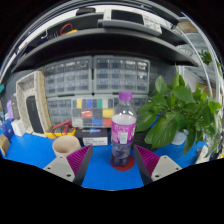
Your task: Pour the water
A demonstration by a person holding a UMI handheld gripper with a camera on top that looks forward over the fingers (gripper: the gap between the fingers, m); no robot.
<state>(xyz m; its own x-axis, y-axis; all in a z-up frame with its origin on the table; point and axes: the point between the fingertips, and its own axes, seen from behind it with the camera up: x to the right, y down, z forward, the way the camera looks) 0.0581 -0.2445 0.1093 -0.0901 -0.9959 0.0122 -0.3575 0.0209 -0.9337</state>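
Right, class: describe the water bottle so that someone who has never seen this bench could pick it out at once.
Start at the blue table. Just ahead of the open tongs, centred between the tips, stands the bottle on a red coaster. It is clear, upright, purple-capped and labelled, taller than the tan cup on one side; the leafy plant stands on the other.

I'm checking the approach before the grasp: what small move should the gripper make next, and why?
Probably ease straight forward, then close. The gripper is open, and the water bottle stands upright on a red coaster just ahead of the fingers, roughly centred and not yet gripped. The cup it would likely pour into waits to the bottle's left on the blue table.
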